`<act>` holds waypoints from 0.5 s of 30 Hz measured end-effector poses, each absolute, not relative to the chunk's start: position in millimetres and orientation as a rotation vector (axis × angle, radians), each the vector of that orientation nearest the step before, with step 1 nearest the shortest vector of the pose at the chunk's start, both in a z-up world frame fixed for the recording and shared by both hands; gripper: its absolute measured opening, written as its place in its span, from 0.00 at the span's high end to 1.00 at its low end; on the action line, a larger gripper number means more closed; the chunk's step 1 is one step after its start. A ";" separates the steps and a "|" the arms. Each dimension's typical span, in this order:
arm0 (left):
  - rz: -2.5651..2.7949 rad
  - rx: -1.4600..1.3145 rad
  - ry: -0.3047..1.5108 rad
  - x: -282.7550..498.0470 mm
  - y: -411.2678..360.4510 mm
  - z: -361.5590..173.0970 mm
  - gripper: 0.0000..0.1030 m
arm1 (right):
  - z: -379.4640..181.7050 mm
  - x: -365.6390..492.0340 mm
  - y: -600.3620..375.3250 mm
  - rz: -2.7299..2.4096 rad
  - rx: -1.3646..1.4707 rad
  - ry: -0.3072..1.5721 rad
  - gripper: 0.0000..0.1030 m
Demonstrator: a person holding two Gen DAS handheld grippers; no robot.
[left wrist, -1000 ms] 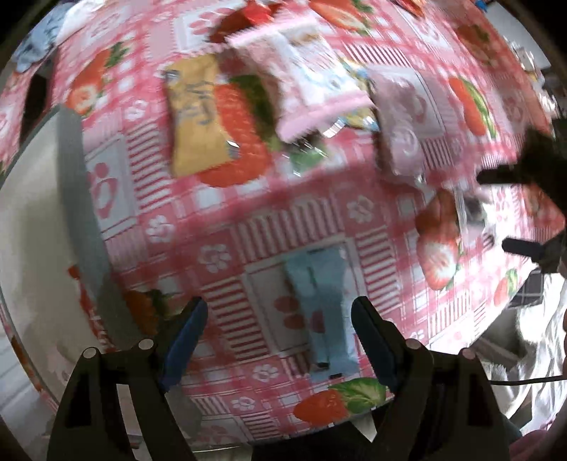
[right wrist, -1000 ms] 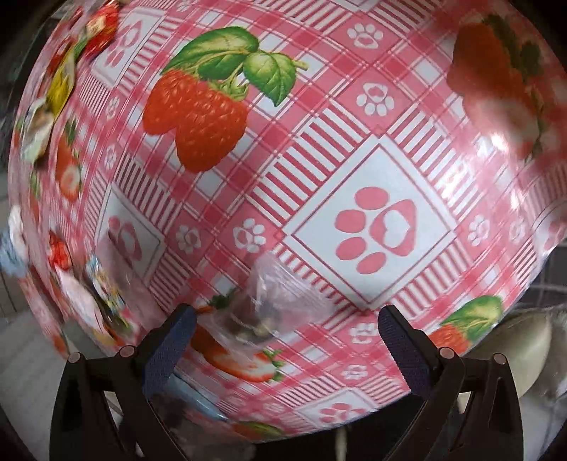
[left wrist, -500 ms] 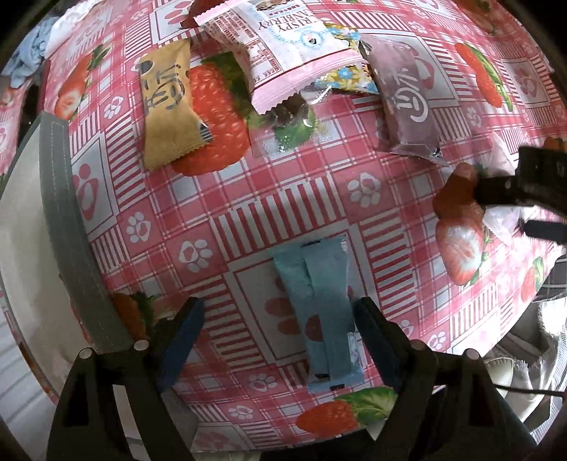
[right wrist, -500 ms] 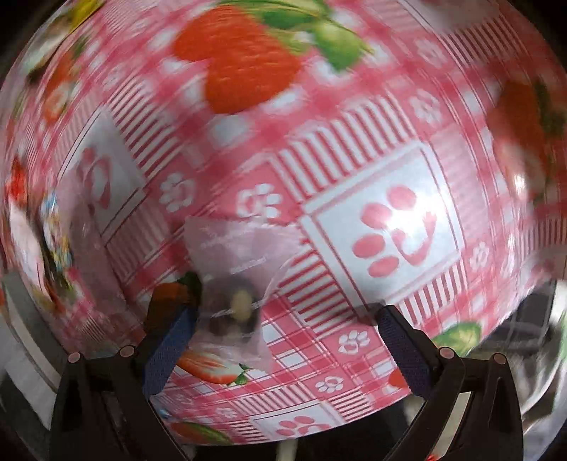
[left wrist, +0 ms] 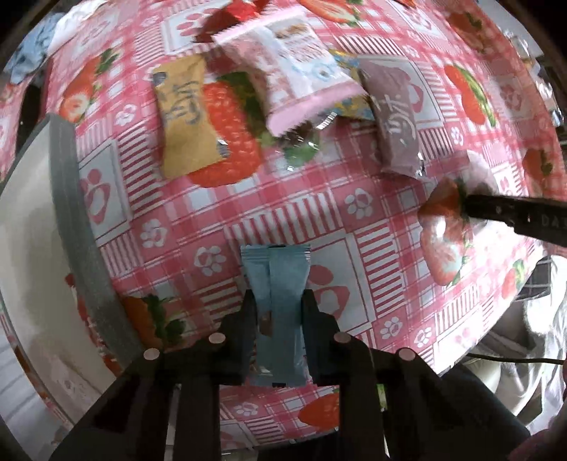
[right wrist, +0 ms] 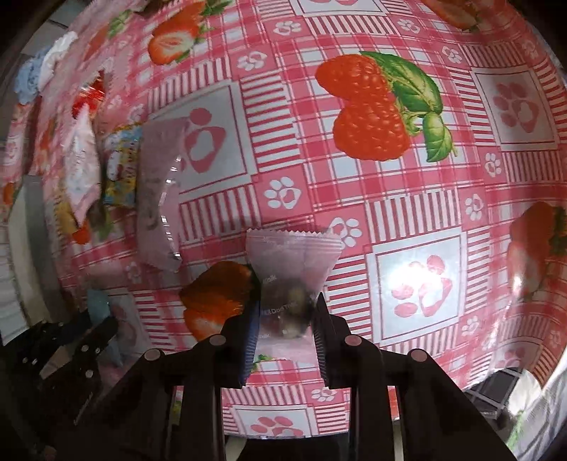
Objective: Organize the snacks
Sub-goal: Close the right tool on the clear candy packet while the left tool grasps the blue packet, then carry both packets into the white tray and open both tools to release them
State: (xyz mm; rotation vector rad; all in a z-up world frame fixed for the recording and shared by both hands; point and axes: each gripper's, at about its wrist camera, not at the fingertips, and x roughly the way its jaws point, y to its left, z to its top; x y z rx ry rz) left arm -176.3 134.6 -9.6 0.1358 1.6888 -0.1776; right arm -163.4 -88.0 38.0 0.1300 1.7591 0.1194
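Both grippers pinch a snack each. Left gripper [left wrist: 278,315] points straight down at the bench, and its jaws, which have just been closing, now press on the two long sides of a pale blue snack packet [left wrist: 278,283] that lies lengthwise between them on the pink checked tablecloth [left wrist: 290,209], over a square with a paw print. Right gripper [right wrist: 285,319] has likewise just been closing, and its blue pads squeeze a small clear wrapper [right wrist: 288,273] with a dark, nutty sweet inside; the wrapper's serrated top edge fans out above the fingers, beside a printed strawberry. Farther up the cloth in the left wrist view lies a loose cluster of other snacks: a yellow packet [left wrist: 187,117] with grey lettering, a pink and white packet [left wrist: 294,71] partly on top of a small clear wrapper with green [left wrist: 301,142], a mauve packet [left wrist: 395,117] to their right, and a red wrapper [left wrist: 230,17] at the top edge. From the right edge of that view the dark finger of the right gripper [left wrist: 510,212] reaches in. Along the left side stands a grey-rimmed white tray [left wrist: 71,198]. Crumpled blue and white cloth [left wrist: 32,53] sits at the far upper left corner.
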 end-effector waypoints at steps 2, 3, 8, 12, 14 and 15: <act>-0.180 0.110 1.670 -174.5 144.6 -0.6 0.74 | 45.8 -157.8 -90.4 0.150 0.160 1.750 0.71; -0.180 0.096 1.662 -171.7 148.5 3.8 0.75 | 50.9 -150.5 -91.3 0.162 0.162 1.749 0.71; -0.143 0.048 1.624 -164.2 175.3 26.5 0.74 | 74.9 -131.6 -67.3 0.233 0.165 1.738 0.71; -0.106 0.016 1.582 -158.1 191.8 44.6 0.74 | 91.7 -123.6 -49.4 0.280 0.163 1.723 0.71; -0.094 0.008 1.565 -146.0 200.7 61.3 0.75 | 93.9 -117.7 -41.6 0.313 0.148 1.715 0.71; -0.085 0.001 1.552 -143.8 206.2 66.7 0.74 | 87.5 -113.2 -34.6 0.323 0.143 1.713 0.71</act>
